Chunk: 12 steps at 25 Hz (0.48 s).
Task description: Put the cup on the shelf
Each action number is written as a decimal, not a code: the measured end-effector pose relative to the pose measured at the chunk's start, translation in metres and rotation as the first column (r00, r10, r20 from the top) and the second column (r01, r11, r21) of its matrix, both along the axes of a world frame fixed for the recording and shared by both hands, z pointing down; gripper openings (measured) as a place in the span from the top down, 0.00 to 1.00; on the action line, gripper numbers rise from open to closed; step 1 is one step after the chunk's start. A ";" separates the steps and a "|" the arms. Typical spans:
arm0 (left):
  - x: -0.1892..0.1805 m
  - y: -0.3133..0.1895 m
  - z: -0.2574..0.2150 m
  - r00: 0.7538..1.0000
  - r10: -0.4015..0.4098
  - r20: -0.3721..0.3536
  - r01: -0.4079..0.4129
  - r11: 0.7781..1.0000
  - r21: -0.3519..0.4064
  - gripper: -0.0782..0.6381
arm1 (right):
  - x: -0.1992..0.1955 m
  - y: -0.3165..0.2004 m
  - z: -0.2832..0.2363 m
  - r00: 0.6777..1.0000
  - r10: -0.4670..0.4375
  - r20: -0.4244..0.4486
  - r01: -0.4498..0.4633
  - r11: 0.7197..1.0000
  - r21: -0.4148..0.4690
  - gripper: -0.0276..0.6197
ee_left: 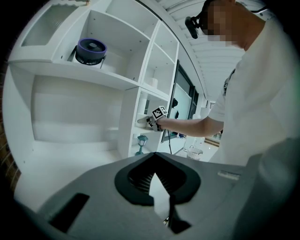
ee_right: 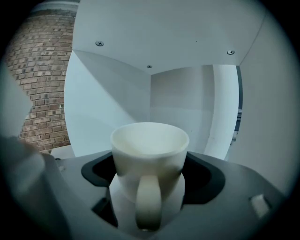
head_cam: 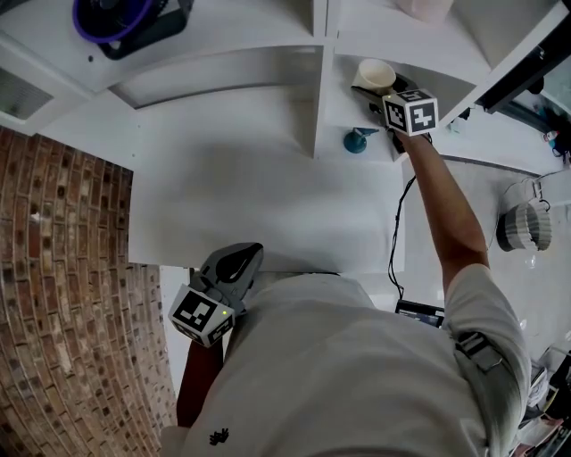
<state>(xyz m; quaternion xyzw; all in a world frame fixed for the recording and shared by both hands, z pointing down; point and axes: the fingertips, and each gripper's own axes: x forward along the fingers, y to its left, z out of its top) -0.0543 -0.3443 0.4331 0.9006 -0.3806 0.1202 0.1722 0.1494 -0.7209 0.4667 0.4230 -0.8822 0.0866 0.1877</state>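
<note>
A cream cup [head_cam: 375, 73] with a handle is held inside a compartment of the white shelf unit [head_cam: 268, 62]. My right gripper [head_cam: 382, 89] is shut on the cup, at the end of an outstretched arm. In the right gripper view the cup [ee_right: 150, 145] stands upright between the jaws of this gripper [ee_right: 150, 180], handle toward the camera, with the compartment's back corner behind it. I cannot tell whether the cup rests on the shelf board. My left gripper [head_cam: 243, 256] hangs close to the person's body, shut and empty [ee_left: 155, 182].
A small teal lantern figure [head_cam: 359, 139] stands on the counter just below and left of the cup. A black object with a purple rim [head_cam: 120, 22] sits on a left shelf. A brick wall [head_cam: 62, 268] is at left. A cable [head_cam: 399, 223] and a striped holder [head_cam: 522, 225] lie to the right.
</note>
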 end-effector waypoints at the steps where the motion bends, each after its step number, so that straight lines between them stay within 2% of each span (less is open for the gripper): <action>1: 0.000 0.000 0.000 1.000 -0.004 0.000 0.004 1.000 0.000 0.88 | 0.000 -0.001 0.000 1.000 0.000 0.002 0.000 1.000 0.002 0.29; 7: -0.003 0.002 0.001 1.000 -0.019 0.004 0.019 1.000 -0.004 0.88 | 0.001 -0.003 0.001 1.000 0.017 0.016 -0.017 1.000 0.006 0.28; 12: -0.009 0.006 0.002 1.000 0.006 0.025 -0.006 1.000 -0.003 0.88 | 0.006 0.004 0.003 0.999 0.044 0.017 -0.043 0.999 -0.007 0.23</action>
